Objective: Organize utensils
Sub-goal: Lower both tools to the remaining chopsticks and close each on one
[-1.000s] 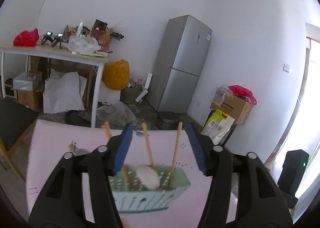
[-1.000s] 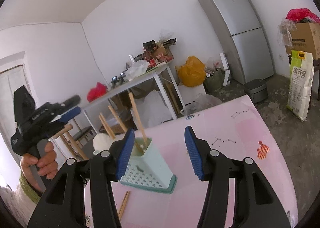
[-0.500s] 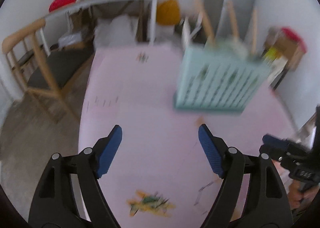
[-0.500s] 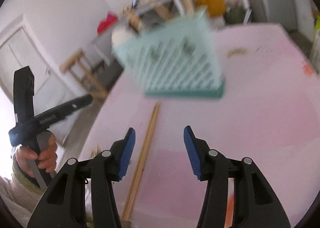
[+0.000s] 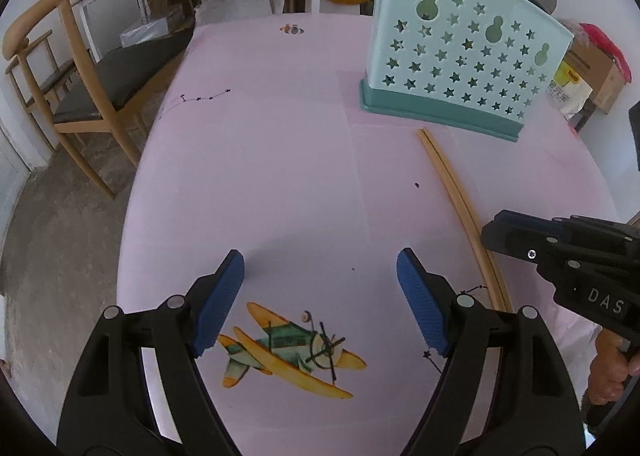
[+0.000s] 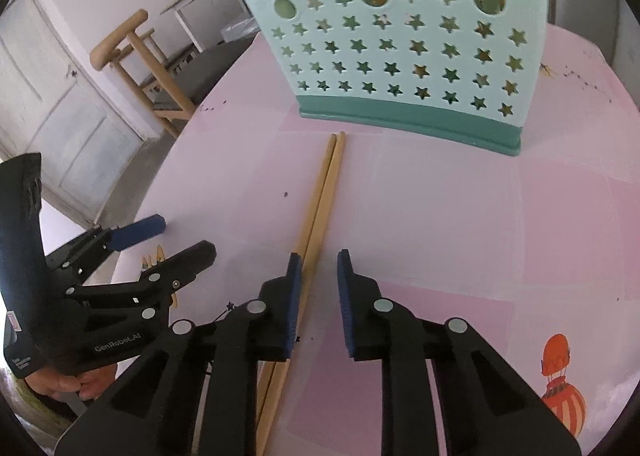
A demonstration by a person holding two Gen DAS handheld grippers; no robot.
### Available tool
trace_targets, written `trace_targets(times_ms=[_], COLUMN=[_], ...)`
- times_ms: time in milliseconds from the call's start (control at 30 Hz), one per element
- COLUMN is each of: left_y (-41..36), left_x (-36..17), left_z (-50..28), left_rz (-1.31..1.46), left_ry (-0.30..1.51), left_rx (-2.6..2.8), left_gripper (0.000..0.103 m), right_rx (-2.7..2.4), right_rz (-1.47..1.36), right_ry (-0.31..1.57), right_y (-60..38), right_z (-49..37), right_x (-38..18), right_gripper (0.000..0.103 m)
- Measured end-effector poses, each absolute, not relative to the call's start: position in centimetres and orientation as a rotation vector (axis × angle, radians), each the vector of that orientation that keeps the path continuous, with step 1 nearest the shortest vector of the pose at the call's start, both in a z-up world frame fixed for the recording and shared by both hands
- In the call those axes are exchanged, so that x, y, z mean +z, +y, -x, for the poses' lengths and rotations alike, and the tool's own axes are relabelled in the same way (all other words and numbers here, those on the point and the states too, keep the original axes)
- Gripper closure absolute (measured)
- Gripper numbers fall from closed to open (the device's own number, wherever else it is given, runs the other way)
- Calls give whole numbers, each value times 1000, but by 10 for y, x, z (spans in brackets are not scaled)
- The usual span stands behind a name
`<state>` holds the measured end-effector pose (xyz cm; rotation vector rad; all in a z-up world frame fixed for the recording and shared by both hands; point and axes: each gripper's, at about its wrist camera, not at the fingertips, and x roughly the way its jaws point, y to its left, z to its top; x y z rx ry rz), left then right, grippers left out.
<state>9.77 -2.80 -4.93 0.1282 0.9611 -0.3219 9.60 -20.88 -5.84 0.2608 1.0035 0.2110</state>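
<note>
Both grippers now tipped down from room level toward the pink worktop (image 5: 280, 159). Right gripper (image 6: 318, 288) low over the paired wooden chopsticks (image 6: 320, 195) at lower centre, fingers narrowed astride them, not yet clamped. Left gripper (image 5: 320, 296) wide, empty, above the airplane print. Mint star-cut utensil holder (image 6: 400, 47) upper frame, already stocked. Pickup apparently imminent.

Pink table (image 5: 280, 175) bears chopsticks (image 6: 320, 195) and utensil holder (image 6: 400, 43).
</note>
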Motion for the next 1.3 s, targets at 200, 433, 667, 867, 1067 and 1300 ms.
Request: trace_targets(times_ms=[200, 433, 667, 867, 1067, 1300], left_y=[-28, -26, -47, -88, -107, -109], left_x=[-48, -42, -30, -40, -45, -45], left_z=[-100, -107, -106, -102, -98, -101], left_rz=[-124, -82, 33, -83, -175, -176], left_ry=[957, 948, 960, 983, 977, 984], left_rx=[-320, -340, -541, -602, -569, -526], left_gripper=[28, 28, 32, 66, 78, 96], right_rx=[184, 106, -3, -15, -2, 10], right_rz=[-193, -170, -226, -277, -287, -299], right_ry=[1011, 1022, 1023, 1013, 1002, 987], right_y=[-193, -206, -248, -262, -263, -264], right_z=[-103, -100, -80, -72, -72, -70], right_x=[-56, -54, -56, -58, -59, -60], right_gripper=[94, 97, 97, 97, 97, 97])
